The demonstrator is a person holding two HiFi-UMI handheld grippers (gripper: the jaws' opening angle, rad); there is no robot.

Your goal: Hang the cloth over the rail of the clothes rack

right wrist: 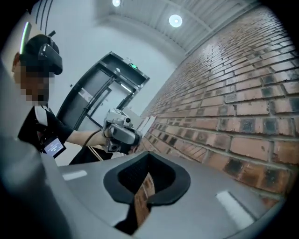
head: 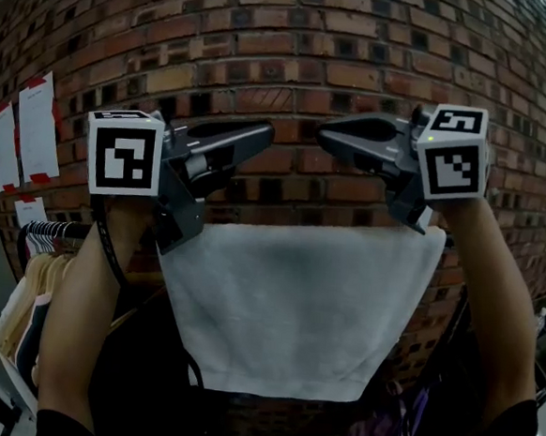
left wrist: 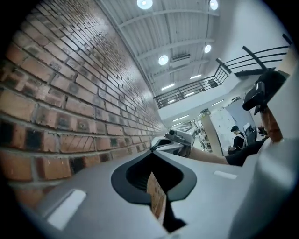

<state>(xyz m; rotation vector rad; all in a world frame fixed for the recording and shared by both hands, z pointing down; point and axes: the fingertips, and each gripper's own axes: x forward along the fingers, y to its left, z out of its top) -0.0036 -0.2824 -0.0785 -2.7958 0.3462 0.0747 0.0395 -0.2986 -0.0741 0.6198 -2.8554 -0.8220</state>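
The white cloth (head: 294, 308) hangs flat and spread in front of the brick wall (head: 287, 35). Its straight top edge appears to lie over the rack's rail (the rail itself is hidden under the fold). Just above that edge, the left gripper (head: 261, 134) and the right gripper (head: 329, 132) have their jaws closed on nothing. The hanging looks done; only drawing the grippers away seems left.
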